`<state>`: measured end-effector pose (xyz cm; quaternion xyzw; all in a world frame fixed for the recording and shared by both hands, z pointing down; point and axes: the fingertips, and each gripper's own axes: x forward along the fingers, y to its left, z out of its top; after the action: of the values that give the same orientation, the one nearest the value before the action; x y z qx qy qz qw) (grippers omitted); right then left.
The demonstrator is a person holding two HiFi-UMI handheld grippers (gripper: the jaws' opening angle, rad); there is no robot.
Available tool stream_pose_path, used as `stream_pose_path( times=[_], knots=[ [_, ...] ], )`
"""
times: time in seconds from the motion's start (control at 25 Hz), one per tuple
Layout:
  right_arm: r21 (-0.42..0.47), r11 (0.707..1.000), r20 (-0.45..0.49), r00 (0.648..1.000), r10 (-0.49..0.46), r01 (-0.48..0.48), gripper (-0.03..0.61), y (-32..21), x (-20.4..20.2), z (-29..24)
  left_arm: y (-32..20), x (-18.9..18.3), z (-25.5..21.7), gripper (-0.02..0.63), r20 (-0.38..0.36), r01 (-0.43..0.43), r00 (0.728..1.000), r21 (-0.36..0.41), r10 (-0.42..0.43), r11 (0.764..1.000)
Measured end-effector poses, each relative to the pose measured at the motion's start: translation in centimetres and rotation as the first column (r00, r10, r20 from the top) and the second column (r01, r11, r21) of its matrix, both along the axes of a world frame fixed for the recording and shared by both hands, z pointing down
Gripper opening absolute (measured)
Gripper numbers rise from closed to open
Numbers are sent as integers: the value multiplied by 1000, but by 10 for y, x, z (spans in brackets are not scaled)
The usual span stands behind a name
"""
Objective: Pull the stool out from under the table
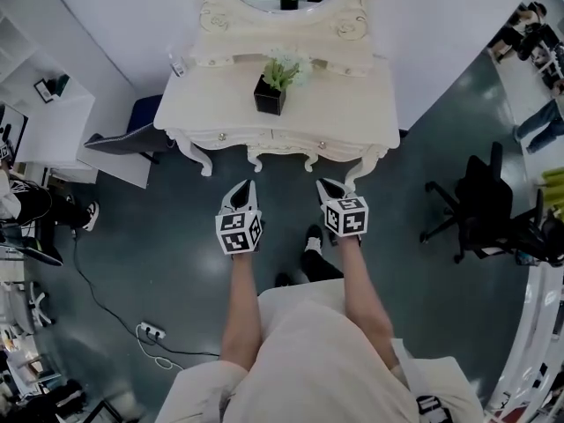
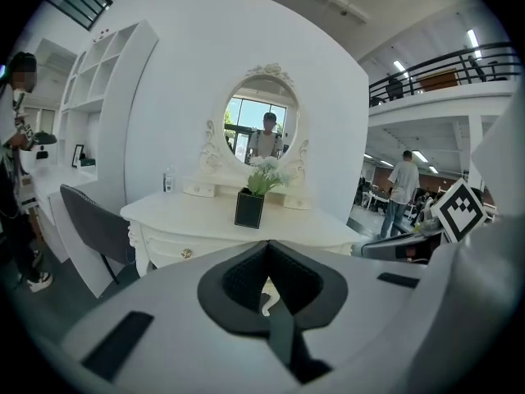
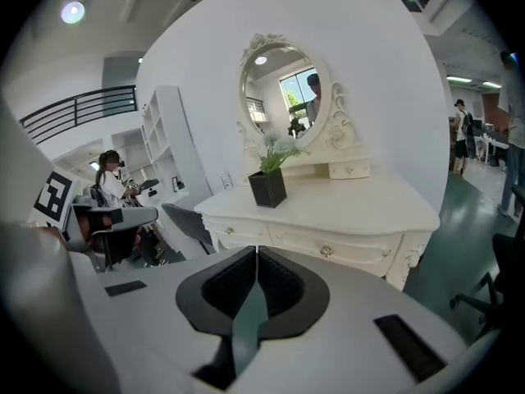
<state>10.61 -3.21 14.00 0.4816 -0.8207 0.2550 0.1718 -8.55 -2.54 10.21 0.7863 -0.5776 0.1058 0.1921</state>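
Jaws shut, nothing held, on L gripper (image 1: 246, 187) & R gripper (image 1: 325, 185); both side by side, just near of dressing table (image 1: 352, 117) w/ potted plant (image 1: 272, 92) on top.

The cream tabletop (image 1: 344, 104) of the ornate dressing table carries a black square pot (image 1: 269, 97) of white-flowered greenery near its middle. A small clear bottle (image 2: 168, 180) stands at its rear left corner, and an oval mirror (image 2: 261, 130) stands along the back.
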Motion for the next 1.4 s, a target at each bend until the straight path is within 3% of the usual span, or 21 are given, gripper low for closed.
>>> stream_pose_path(
  times=[0.32, 0.44, 0.6, 0.8, 0.92, 1.16, 1.4],
  knots=[
    [35, 999, 42, 998, 40, -42, 44, -78, 37, -4, -70, 32, 5, 14, 17, 1, 1000, -6, -1, 1000],
    [95, 990, 19, 995, 101, -102, 44, -86, 53, 2, -73, 33, 19, 14, 41, 14, 999, -40, -12, 999],
    [95, 988, 15, 992, 124, -125, 44, -92, 69, 10, -79, 42, 38, 14, 37, 25, 999, -93, -22, 995],
    [117, 982, -15, 989, 149, -146, 44, -109, 86, 22, -78, 57, 77, 14, 55, -15, 998, -148, 24, 989],
    [144, 970, -8, 980, 199, -195, 44, -113, 89, 34, -76, 47, 100, 14, 73, -21, 997, -174, 34, 984],
    [117, 960, 6, 966, 257, -256, 44, -115, 88, 73, -67, 40, 136, 14, 106, -86, 988, -211, 110, 974],
    [97, 972, -16, 976, 218, -215, 44, -123, 66, 115, -79, 19, 171, 14, 71, -57, 995, -225, 75, 973]
  ],
)
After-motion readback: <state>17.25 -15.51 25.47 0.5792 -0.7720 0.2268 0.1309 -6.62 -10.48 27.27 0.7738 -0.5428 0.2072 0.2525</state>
